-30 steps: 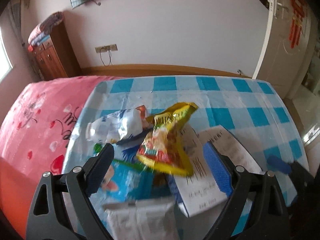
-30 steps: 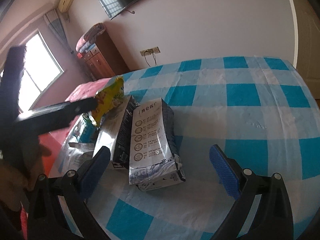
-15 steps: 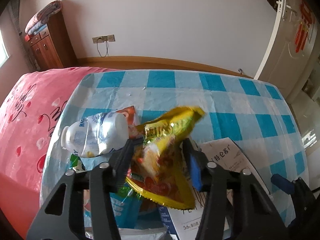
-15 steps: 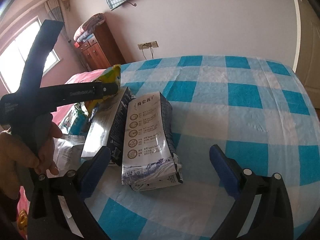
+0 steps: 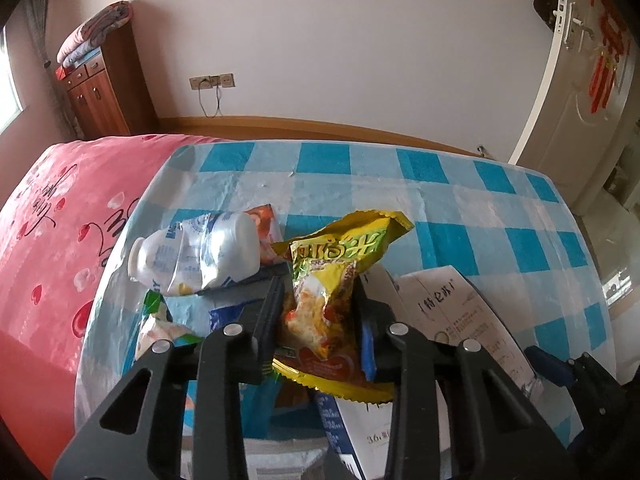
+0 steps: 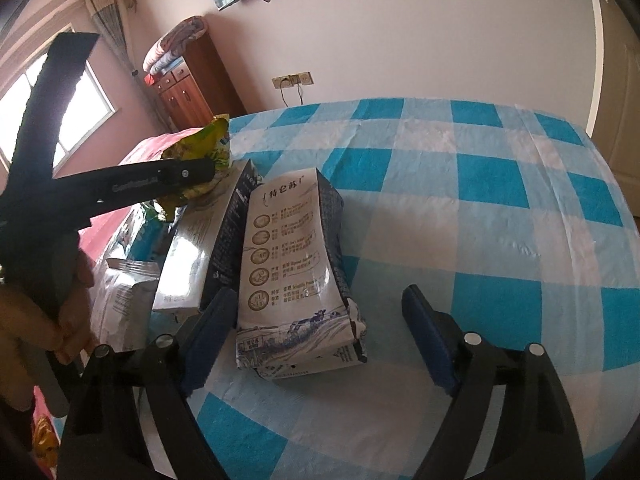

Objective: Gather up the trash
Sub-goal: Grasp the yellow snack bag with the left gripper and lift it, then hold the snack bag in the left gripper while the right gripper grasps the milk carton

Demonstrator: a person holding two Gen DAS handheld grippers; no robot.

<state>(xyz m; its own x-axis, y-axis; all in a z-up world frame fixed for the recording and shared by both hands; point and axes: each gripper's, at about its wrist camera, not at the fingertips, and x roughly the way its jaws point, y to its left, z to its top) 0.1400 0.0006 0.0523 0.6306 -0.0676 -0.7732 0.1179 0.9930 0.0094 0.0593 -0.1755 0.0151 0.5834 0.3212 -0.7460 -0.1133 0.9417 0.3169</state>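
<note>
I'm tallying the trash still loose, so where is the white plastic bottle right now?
In the left wrist view, the white plastic bottle lies on its side at the table's left edge, just left of the yellow snack bag pinched in the left gripper.

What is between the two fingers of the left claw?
The yellow snack bag, pinched by the left claw; the left wrist view shows it.

Left claw (image 5: 318, 312) pinched narrow with both fingers (image 5: 269, 322) pressing inward on something between them, gripped from behind by a bare hand (image 6: 48, 312) low at the left edge of the right wrist view; right claw (image 6: 316, 344) spread wide, fingers (image 6: 426, 346) well apart, hovering low, clamping nothing.
</note>
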